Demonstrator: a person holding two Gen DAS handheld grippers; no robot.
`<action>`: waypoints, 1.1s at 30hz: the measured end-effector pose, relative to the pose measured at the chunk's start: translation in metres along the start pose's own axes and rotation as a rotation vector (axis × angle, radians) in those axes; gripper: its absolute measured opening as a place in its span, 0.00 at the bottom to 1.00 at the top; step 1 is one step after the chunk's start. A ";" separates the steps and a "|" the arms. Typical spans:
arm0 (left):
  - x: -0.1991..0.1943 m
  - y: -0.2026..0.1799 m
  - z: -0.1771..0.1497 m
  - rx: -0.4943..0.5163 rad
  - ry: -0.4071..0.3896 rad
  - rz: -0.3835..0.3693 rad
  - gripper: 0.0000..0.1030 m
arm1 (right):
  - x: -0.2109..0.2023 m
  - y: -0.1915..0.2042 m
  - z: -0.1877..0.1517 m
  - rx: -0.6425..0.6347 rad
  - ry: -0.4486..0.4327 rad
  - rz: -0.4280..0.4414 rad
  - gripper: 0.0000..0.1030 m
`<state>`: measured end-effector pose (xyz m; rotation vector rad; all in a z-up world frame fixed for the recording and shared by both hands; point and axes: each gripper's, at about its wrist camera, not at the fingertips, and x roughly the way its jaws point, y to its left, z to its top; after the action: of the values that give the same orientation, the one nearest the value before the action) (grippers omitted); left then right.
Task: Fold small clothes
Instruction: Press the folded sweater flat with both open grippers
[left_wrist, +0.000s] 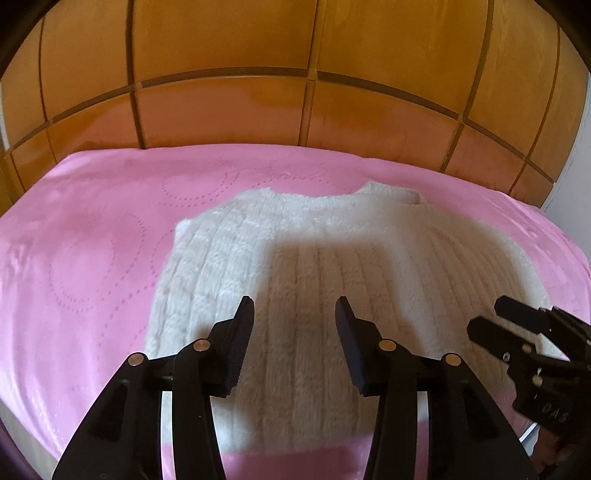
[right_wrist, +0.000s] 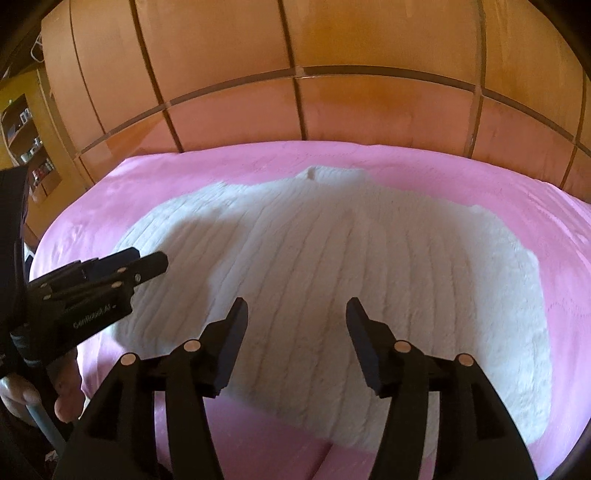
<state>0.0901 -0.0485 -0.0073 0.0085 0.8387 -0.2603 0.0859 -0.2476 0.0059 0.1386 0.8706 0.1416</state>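
Note:
A white fluffy ribbed sweater (left_wrist: 295, 258) lies flat on the pink bed cover (left_wrist: 81, 240), collar at the far side. It also shows in the right wrist view (right_wrist: 332, 258). My left gripper (left_wrist: 294, 310) is open and empty, hovering above the sweater's near left part. My right gripper (right_wrist: 296, 310) is open and empty above the sweater's near middle. The right gripper also shows at the right edge of the left wrist view (left_wrist: 491, 321). The left gripper shows at the left of the right wrist view (right_wrist: 147, 262).
The pink cover (right_wrist: 554, 240) spreads around the sweater on all sides. A wooden panelled headboard (left_wrist: 295, 74) rises behind the bed. Shelves with small items (right_wrist: 26, 133) stand at the far left.

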 end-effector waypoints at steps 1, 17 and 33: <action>-0.002 0.002 -0.002 -0.004 -0.003 0.004 0.43 | -0.001 0.002 -0.003 -0.003 0.000 -0.003 0.54; 0.013 0.027 -0.025 -0.026 0.062 0.040 0.43 | 0.018 -0.021 -0.040 0.065 0.059 -0.023 0.55; -0.021 0.034 -0.029 -0.075 0.018 0.025 0.50 | -0.067 -0.170 -0.044 0.495 -0.093 -0.121 0.75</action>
<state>0.0632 -0.0079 -0.0145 -0.0490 0.8657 -0.2049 0.0205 -0.4236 -0.0025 0.5496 0.8051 -0.1956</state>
